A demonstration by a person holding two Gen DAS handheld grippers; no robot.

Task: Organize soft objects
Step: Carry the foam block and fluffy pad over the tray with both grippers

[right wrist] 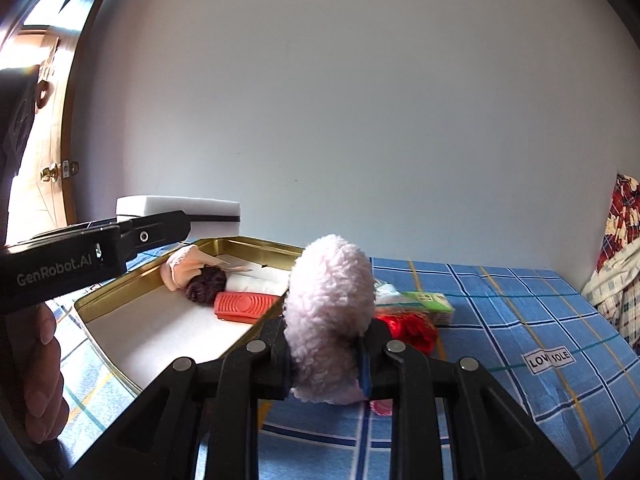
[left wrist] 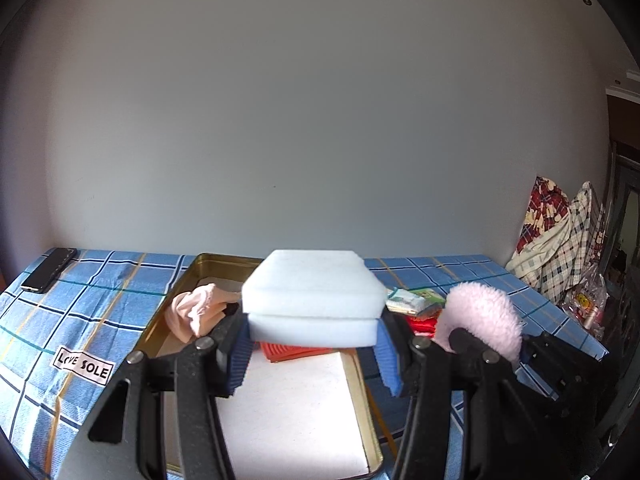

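White foam blocks (left wrist: 314, 300), stacked flat with long sides crosswise, sit clamped in the left gripper (left wrist: 314, 354) above the gold tin (right wrist: 132, 280) holding peach cloth (right wrist: 182, 266), maroon scrunchie (right wrist: 208, 280), red pad (right wrist: 244, 306), while the right gripper (right wrist: 326, 364) squeezes a pink fluffy ball (right wrist: 328, 312).

A dark phone (left wrist: 49, 270) lies on the blue checked cloth (left wrist: 100, 304), plaid fabric (left wrist: 560, 240) heaped beside it.

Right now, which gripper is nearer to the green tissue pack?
Right. The right gripper, shut on the pink fluffy item, is just before the tissue pack. The left gripper holds white foam over the tin.
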